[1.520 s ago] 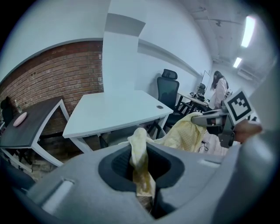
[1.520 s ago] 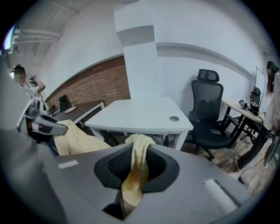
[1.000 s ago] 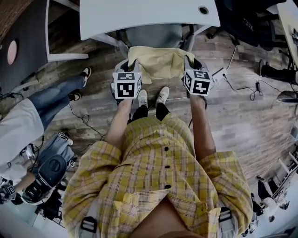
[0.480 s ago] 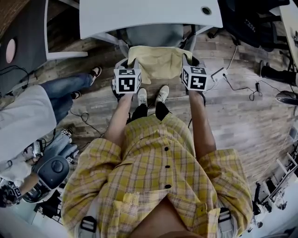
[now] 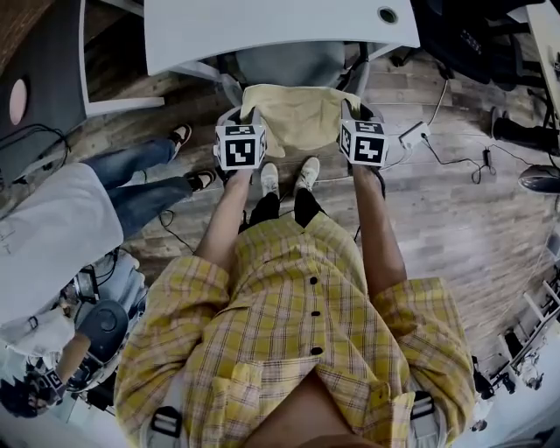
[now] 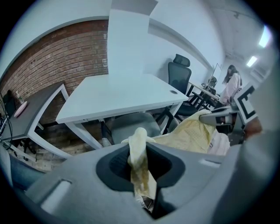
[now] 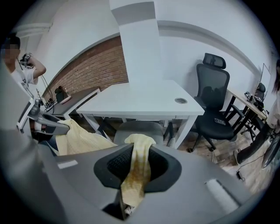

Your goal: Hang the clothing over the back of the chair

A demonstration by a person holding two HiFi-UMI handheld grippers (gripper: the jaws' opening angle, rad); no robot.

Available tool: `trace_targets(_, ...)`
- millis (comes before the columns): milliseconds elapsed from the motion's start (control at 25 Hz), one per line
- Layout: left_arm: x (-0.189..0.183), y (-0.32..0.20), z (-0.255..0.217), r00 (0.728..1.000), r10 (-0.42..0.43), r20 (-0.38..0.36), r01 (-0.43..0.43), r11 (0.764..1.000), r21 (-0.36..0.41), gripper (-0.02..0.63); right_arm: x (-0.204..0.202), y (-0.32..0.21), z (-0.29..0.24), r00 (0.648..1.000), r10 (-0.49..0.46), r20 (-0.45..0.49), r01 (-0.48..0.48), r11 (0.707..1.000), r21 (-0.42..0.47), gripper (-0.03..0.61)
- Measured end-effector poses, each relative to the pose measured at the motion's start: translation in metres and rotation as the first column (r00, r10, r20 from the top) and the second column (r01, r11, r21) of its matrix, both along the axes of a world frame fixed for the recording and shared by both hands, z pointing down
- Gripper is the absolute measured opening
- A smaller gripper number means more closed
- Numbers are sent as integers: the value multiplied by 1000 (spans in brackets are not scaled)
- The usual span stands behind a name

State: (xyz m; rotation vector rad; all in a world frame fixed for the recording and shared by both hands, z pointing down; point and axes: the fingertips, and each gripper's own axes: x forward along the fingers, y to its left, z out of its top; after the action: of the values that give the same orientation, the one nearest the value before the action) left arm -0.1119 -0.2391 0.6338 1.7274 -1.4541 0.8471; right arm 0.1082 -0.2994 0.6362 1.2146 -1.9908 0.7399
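A pale yellow garment [image 5: 297, 118] is stretched between my two grippers, just in front of the grey chair [image 5: 289, 66] tucked under the white desk [image 5: 262, 26]. My left gripper [image 5: 249, 115] is shut on the garment's left edge; a bunched fold [image 6: 140, 162] runs up between its jaws. My right gripper [image 5: 350, 110] is shut on the right edge, with a yellow fold [image 7: 138, 166] pinched in its jaws. In both gripper views the chair's back [image 6: 131, 124] [image 7: 140, 128] lies straight ahead and below. The rest of the cloth [image 6: 188, 135] [image 7: 78, 138] sags between the grippers.
A bystander in jeans [image 5: 149, 175] stands at the left. A black office chair [image 7: 214, 100] is right of the desk. A power strip and cables [image 5: 411, 138] lie on the wooden floor at the right. A dark table [image 5: 44, 79] stands far left.
Both grippers have sunk with the garment and edged toward the chair. The bystander at the left has stepped closer to the middle.
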Motion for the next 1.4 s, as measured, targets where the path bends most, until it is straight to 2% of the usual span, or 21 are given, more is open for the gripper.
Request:
trace_targets(280,-6,2,11,1000,-4,1,4,1000,-13,69,-2,4,10,1000,7,-5,-7,1000,-21,61)
trace_targets(640,-13,3,20,999,-29,15,29,999,-21,140,6,2,19,999,16,-47,-18,999,-39,129)
trace_targets(840,-16,5,15,998,-14,54,16,999,-29,178,23,0,16,995,58,-84,-61,998,-32,198)
trace_targets(1000,-21,6,10,998,-25,52,24,1000,4,207,20,5,15,997,58,-60,-60,998,-33,198)
trace_targets(1240,-14,6,2,999,-21,35,20,1000,23,207,11,9,13,998,43,-34,-44,999,-27,196)
trace_targets(1400,-5,5,-5,999,2,33,-4,998,60,189,9,11,5,999,41,-14,-42,999,-4,168)
